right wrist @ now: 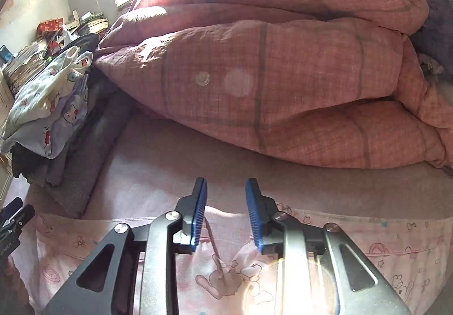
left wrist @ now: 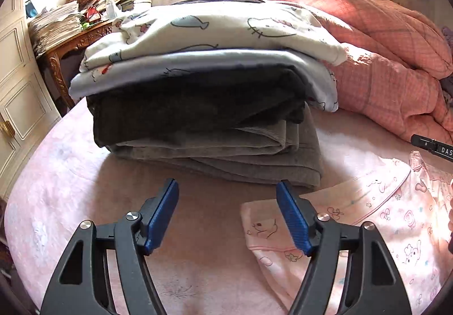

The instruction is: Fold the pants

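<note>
The pink printed pants point(right wrist: 283, 272) lie flat on the pink bed sheet point(left wrist: 70, 173), near the person, to the right of a stack of folded clothes point(left wrist: 203, 94) and in front of a rolled salmon quilt point(right wrist: 269, 74).

The left gripper point(left wrist: 228, 216) is released, jaws wide apart, holding nothing; it hangs over bare sheet just left of the garment's near-left corner. The right gripper point(right wrist: 226, 213) is also released, jaws parted and empty, poised above the garment's far edge.

Judgement: the work appears to stand between folds, or before the first grasp; how many folds are done cannot be told.

The next move calls for each gripper to descend and pinch an edge, taking the full fabric thickness without catching the sheet.
</note>
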Demonstrator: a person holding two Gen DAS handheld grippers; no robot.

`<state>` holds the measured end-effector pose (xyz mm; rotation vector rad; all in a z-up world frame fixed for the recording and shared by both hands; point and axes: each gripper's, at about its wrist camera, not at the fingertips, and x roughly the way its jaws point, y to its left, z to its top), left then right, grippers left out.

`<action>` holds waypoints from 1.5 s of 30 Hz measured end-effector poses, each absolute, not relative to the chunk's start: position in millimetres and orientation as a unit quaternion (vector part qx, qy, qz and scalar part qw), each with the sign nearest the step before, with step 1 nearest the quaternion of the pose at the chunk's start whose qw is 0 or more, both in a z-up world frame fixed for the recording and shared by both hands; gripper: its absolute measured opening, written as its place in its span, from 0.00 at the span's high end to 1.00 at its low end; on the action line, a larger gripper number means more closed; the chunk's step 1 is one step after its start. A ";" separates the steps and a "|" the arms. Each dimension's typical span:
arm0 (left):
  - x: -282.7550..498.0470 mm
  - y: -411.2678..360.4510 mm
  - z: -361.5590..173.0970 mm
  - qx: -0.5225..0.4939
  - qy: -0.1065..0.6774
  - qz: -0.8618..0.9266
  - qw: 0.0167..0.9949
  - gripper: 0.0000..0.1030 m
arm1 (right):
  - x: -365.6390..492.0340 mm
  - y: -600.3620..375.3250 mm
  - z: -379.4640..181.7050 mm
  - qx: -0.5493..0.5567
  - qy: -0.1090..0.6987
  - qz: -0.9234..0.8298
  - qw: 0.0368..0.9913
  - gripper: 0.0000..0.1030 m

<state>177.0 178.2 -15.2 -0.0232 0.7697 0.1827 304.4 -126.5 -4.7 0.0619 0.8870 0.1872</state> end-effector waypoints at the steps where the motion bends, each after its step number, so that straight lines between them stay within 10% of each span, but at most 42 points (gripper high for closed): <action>1: 174.1 180.5 -13.7 -0.011 0.375 0.089 0.923 0.32 | 306.7 -125.2 -4.5 0.022 0.440 0.103 0.892 0.69; 8: 179.7 198.9 -22.3 -0.031 0.426 0.069 0.901 0.53 | 317.4 -108.6 -27.9 -0.009 0.501 0.164 0.850 0.71; 12: 183.5 203.2 -31.1 -0.054 0.440 0.057 0.894 0.54 | 317.0 -87.4 -36.3 -0.028 0.499 0.174 0.848 0.74; 14: 183.7 202.8 -31.0 -0.050 0.440 0.062 0.895 0.54 | 318.2 -78.2 -39.9 -0.053 0.494 0.143 0.856 0.97; 33: 187.3 165.4 -52.4 0.018 0.479 0.001 0.878 0.54 | 343.3 -112.6 -39.8 0.008 0.453 0.074 0.888 0.98; 40: 193.2 168.1 -56.7 -0.020 0.475 -0.019 0.879 0.98 | 335.0 -124.5 -21.7 0.011 0.489 0.152 0.859 0.77; 45: 190.1 177.3 -44.8 -0.031 0.451 0.014 0.892 0.99 | 334.8 -121.1 -35.0 -0.001 0.505 0.156 0.849 0.77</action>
